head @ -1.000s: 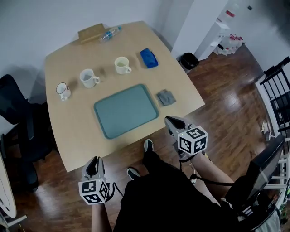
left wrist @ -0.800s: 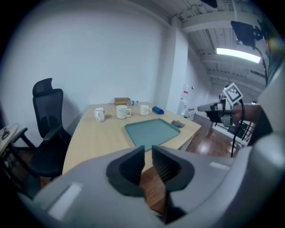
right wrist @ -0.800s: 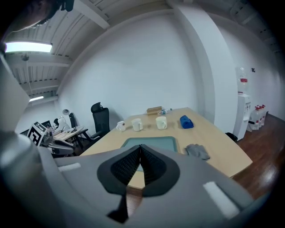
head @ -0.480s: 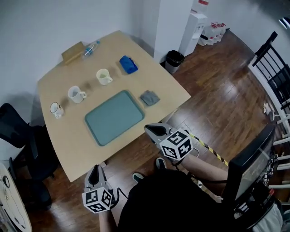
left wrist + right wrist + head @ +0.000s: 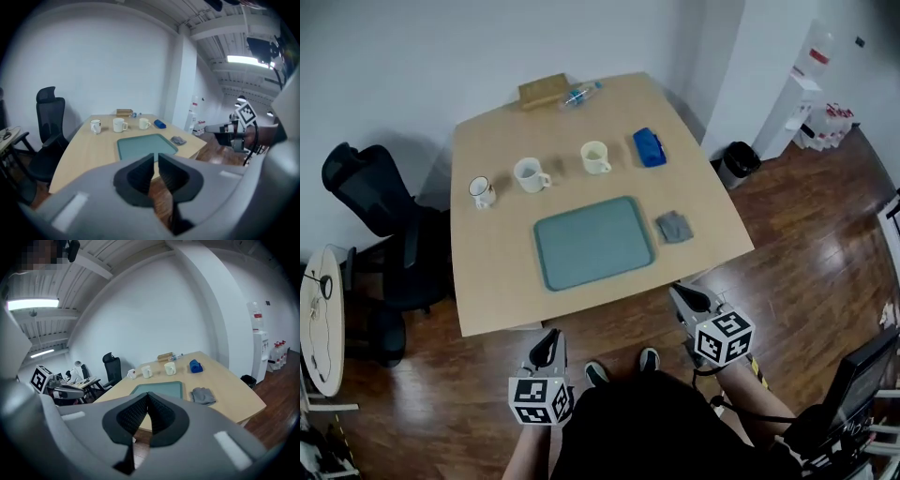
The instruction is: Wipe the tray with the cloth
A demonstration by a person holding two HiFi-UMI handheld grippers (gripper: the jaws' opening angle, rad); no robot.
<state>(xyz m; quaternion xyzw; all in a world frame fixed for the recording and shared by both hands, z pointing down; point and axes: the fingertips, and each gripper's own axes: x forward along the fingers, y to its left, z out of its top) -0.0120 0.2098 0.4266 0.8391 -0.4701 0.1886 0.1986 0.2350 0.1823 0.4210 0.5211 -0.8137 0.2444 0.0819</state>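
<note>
**Step:** can't be fixed from this one look. The table [image 5: 497, 281] carries the tray [image 5: 593, 242] at centre, toward its near edge. The cloth [image 5: 674, 227] lies just right of the tray on the bare top, not on the tray and apart from it. The person stands back w/ both tools off the table, over the floor. The left gripper [image 5: 547, 339] has its jaws drawn together w/ nothing btwn them; the right gripper [image 5: 684, 294] is likewise closed & empty.

That fits two stages: cloth waiting to be fetched for the wipe, or cloth laid down again after it. The tray face shows no marks or streaks, so no verdict. Judgement: any grip on the cloth would need the jaws parted, & the right gripper is the nearer one to it.

**Materials, big to small:**
- Table: pale wood-look top, smooth, matt, rounded corners.
- Chair [image 5: 375, 187]: black office type, far left.
- Tray: teal, prob. plastic, rectangle w/ rounded corners & low raised rim. It's flat, so a cloth should slide easily.
- Grippers: grey shells, black ribbed pads, marker cube each.
- Cloth: grey, soft, crumpled to a rough square. It looks limp & prob. bunches when pinched.
- Mugs, in a row beyond the tray: cream one [image 5: 595, 157] at right, white one [image 5: 528, 174] in the middle, small dark-rimmed one [image 5: 482, 191] at left.
- Blue bundle [image 5: 649, 147]: right of the mugs, soft-looking; what it is can't be told.
- Far edge: flat brown box [image 5: 544, 91] & clear bottle [image 5: 580, 93] on its side.
</note>
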